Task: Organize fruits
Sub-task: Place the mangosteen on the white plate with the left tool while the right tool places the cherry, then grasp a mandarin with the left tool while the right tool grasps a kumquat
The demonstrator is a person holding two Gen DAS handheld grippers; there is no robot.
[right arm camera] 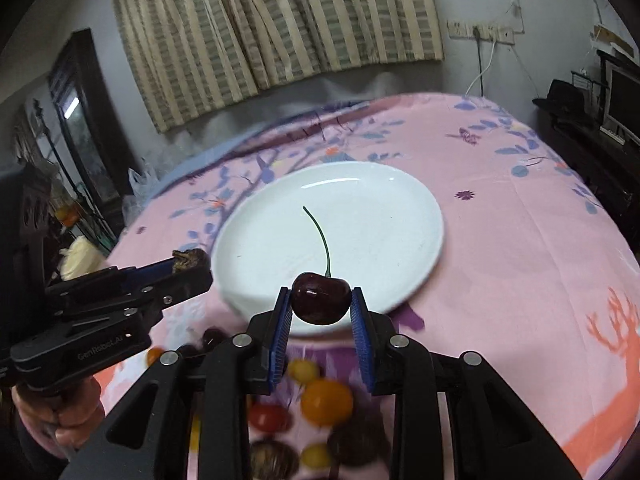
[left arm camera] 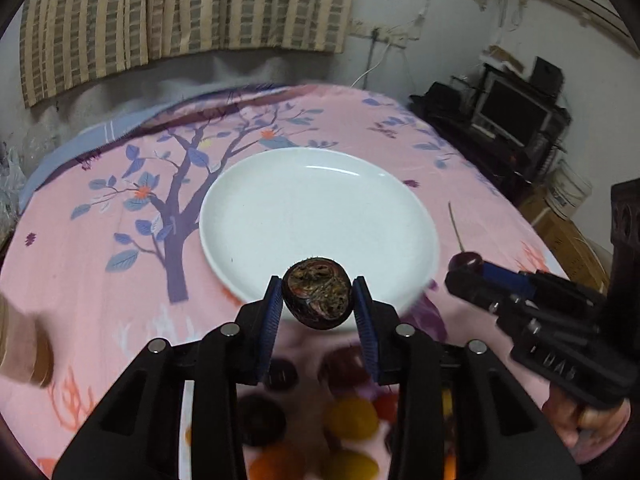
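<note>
My left gripper (left arm camera: 318, 300) is shut on a dark, wrinkled round fruit (left arm camera: 318, 298) and holds it above the near rim of an empty white plate (left arm camera: 316, 216). My right gripper (right arm camera: 320, 304) is shut on a dark red cherry (right arm camera: 320, 298) with a long green stem, also above the plate's near rim (right arm camera: 340, 220). The right gripper shows at the right of the left wrist view (left arm camera: 466, 270). The left gripper shows at the left of the right wrist view (right arm camera: 192, 266). Several loose fruits, yellow, orange, red and dark (right arm camera: 326, 402), lie blurred beneath both grippers.
The plate sits on a pink cloth with a purple tree print (left arm camera: 176, 208). A striped curtain (left arm camera: 180, 8) hangs behind. Dark furniture with a monitor (left arm camera: 516, 112) stands at the far right. A brown object (left arm camera: 24, 352) lies at the left edge.
</note>
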